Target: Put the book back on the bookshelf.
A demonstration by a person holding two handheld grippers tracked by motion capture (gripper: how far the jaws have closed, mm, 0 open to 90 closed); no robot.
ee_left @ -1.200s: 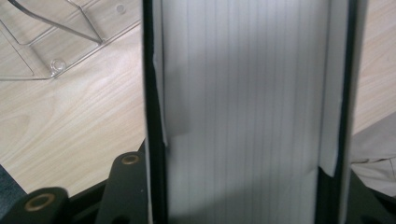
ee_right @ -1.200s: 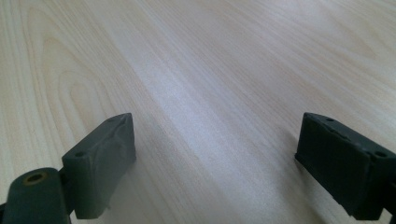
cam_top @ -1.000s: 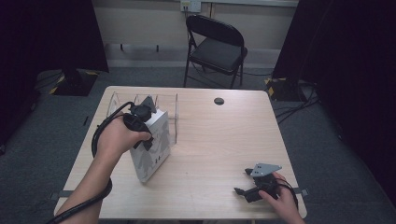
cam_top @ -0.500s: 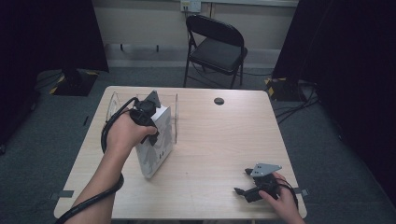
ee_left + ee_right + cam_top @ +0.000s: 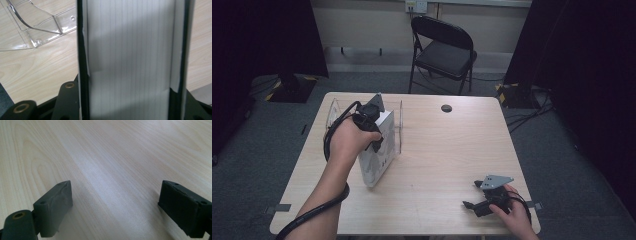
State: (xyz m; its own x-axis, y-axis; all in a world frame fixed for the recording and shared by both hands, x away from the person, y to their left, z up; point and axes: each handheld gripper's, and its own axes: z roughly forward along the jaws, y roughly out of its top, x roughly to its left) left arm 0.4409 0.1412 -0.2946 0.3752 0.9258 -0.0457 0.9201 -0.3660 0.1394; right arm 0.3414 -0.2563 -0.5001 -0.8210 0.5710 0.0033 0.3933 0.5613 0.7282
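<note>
A thick white book-like block [image 5: 379, 160] stands on edge on the left half of the wooden table [image 5: 447, 150], leaning against a clear plastic rack [image 5: 400, 125]. My left gripper [image 5: 373, 131] grips its upper end from above, shut on it. In the left gripper view the block's white ribbed face [image 5: 130, 60] sits between the two black fingers [image 5: 83, 75], which press its sides, and the clear rack [image 5: 32, 25] lies at the upper left. My right gripper [image 5: 476, 199] rests low at the table's front right, open, with bare wood between its fingers [image 5: 55, 207].
A small black round disc [image 5: 446, 108] lies near the table's far edge. A black folding chair [image 5: 444, 50] stands beyond the table. Cables lie on the floor at the right [image 5: 532, 112], and dark curtains hang on both sides.
My left hand has shifted the white block slightly away from me, toward the rack. The right gripper has stayed where it was.
</note>
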